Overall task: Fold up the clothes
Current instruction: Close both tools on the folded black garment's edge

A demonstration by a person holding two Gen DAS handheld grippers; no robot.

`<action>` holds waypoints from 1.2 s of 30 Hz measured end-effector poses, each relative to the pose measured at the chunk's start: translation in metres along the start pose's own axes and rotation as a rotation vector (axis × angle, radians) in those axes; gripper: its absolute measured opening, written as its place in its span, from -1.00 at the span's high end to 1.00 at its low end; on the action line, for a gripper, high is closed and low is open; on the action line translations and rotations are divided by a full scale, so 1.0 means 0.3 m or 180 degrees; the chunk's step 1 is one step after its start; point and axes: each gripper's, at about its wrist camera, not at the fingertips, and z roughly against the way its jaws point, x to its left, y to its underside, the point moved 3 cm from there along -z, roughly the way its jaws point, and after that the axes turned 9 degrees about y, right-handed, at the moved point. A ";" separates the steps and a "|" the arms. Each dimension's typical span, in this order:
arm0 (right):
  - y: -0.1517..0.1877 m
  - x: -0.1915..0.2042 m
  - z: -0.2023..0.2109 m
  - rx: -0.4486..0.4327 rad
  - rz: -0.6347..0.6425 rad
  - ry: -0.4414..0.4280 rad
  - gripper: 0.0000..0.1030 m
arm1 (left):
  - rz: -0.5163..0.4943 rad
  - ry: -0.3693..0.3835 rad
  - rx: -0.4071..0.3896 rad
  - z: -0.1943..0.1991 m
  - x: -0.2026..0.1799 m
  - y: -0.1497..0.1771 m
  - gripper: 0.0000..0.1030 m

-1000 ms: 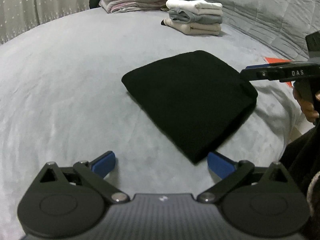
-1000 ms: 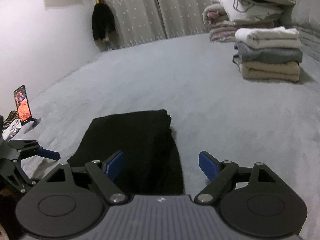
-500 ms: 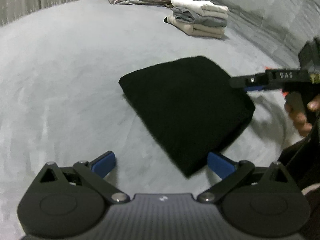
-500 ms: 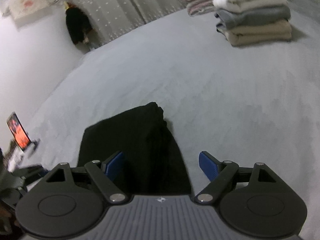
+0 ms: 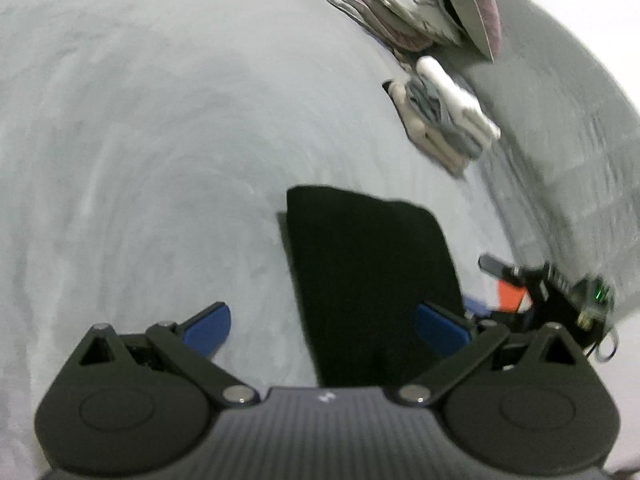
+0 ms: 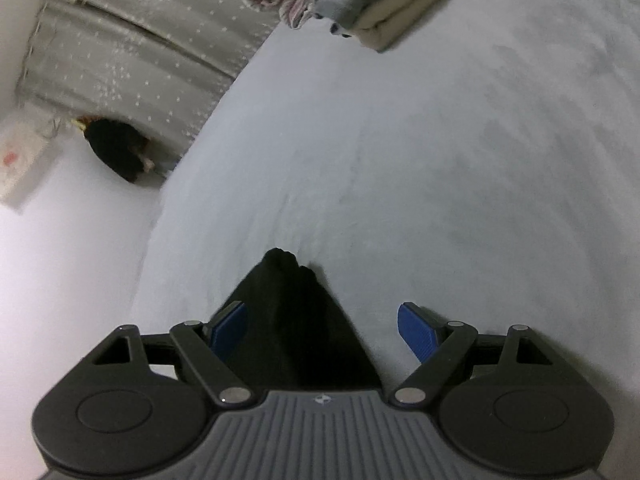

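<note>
Below: folded black garment [image 5: 372,280]

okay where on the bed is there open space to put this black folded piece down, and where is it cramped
The bed cover is bare between the black folded garment and the folded stack at the far side, and also left of the garment toward the curtain. It is crowded around that stack, where the striped bedding pile sits just beyond it.
</note>
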 end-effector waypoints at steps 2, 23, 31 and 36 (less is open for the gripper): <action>-0.004 -0.007 0.000 0.0048 -0.0076 -0.0054 -0.61 | 0.0122 0.0081 -0.0040 -0.004 0.019 -0.013 -0.99; 0.017 0.068 -0.149 0.0305 0.0104 -0.0155 -0.31 | 0.0333 0.0474 -0.0324 -0.164 0.054 -0.069 -0.39; 0.013 0.102 -0.239 0.0404 -0.0007 -0.0264 0.46 | 0.0626 0.0322 -0.0465 -0.173 0.079 -0.069 0.48; -0.008 0.121 -0.234 0.0366 -0.0011 -0.0383 0.51 | 0.0519 0.0188 -0.0497 -0.150 0.032 -0.078 0.53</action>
